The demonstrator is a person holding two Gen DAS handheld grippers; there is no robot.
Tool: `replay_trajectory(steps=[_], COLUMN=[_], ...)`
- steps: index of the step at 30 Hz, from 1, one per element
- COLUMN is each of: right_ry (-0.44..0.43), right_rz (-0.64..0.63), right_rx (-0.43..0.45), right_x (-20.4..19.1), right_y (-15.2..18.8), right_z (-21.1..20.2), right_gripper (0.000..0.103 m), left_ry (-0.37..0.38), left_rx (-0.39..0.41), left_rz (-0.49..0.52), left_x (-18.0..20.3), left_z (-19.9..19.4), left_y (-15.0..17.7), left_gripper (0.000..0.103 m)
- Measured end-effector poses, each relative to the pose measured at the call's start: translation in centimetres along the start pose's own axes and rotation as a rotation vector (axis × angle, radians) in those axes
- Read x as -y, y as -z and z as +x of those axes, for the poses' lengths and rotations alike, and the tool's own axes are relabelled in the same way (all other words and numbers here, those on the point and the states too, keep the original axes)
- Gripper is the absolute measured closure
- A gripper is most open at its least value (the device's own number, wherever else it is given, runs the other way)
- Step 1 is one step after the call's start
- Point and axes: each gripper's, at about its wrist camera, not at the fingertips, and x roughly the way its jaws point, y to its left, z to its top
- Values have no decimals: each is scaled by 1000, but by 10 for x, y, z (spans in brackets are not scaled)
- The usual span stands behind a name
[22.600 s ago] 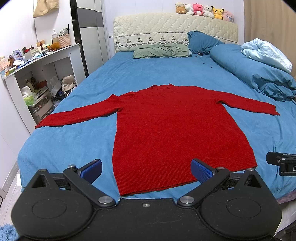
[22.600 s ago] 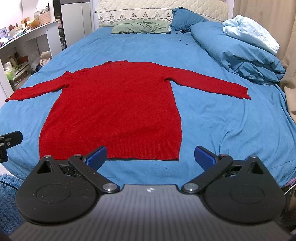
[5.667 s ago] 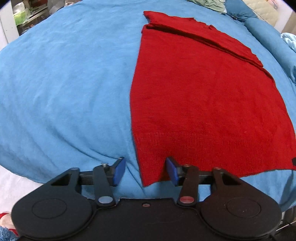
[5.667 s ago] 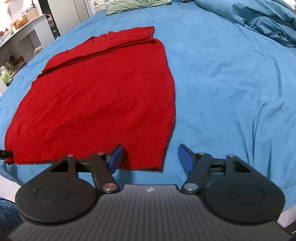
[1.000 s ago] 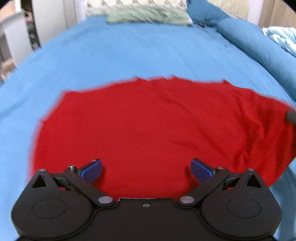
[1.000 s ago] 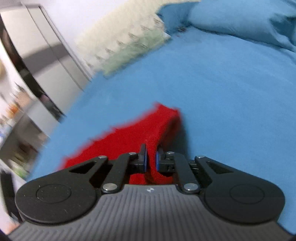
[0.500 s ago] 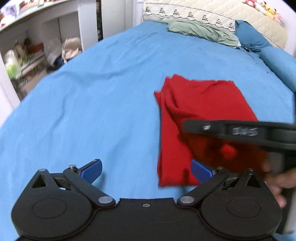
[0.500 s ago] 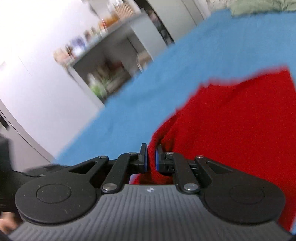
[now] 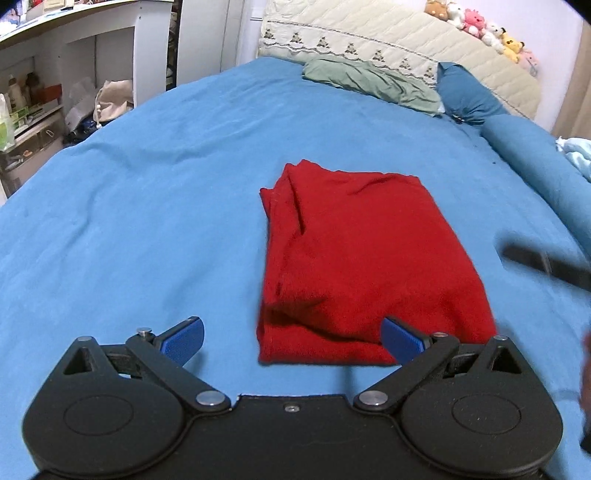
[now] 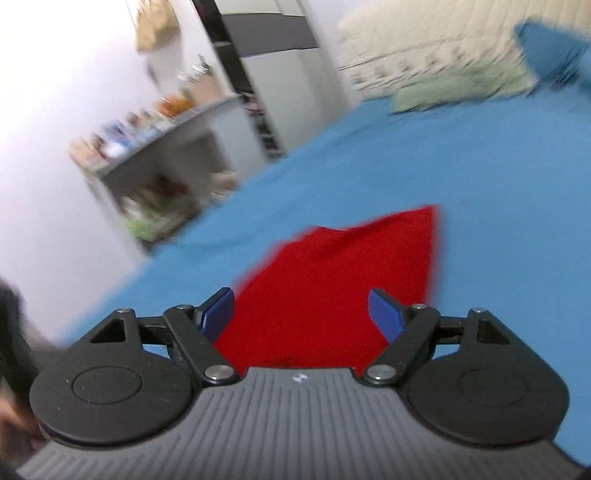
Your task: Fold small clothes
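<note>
the bed, covered in a wrinkled blue sheet, fills most of both views, with a quilted cream headboard across its far end. along the bed's right side lies a long blue duvet roll, and at the head sit a dark blue pillow and a flatter green pillow, side by side, the green one to the left. off the bed's left edge stands a white desk with open shelves holding bottles and bags too small to name; in the right wrist view the same shelving is smeared by motion blur. near the middle of the sheet lies the red sweater, folded into a compact, roughly rectangular bundle with a few creases and layered edges along its left side and far corner; it lies flat, with its near edge just ahead of the left gripper. that gripper's blue pads are spread wide, one over bare sheet and the other over the bundle's near right corner, holding nothing. the right gripper looks along the sweater from the other side, its jaws also spread apart and empty, with red cloth showing between the pads. in the left wrist view a blurred black bar enters at the right edge, beside the sweater. a row of small plush toys sits on top of the headboard.
</note>
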Motion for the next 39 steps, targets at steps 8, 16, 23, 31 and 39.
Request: replay_trajectory(steps=[8,16,23,31,39], right_ry=[179,247,338,316,153], right_rz=[-72,-32,45,46,-29], right_rx=[-92,-38,-13,-66,-117], right_x=[-1,-4,14,21,15], right_y=[68,74,72,77,15], right_z=[12,25,11,11,-25], right_gripper=[10,16,30,28,0], left_ry=[-18,-34,-67,-78,7], left_rx=[10,21,-6,-75,13], left_rz=[-36,-44,-2,13,72], left_x=[-5,-9,-15,-22,-7], left_z=[13,15,23,37,3], left_y=[-13,-17,-9,18,-14], left_gripper=[0,0,0,2,0])
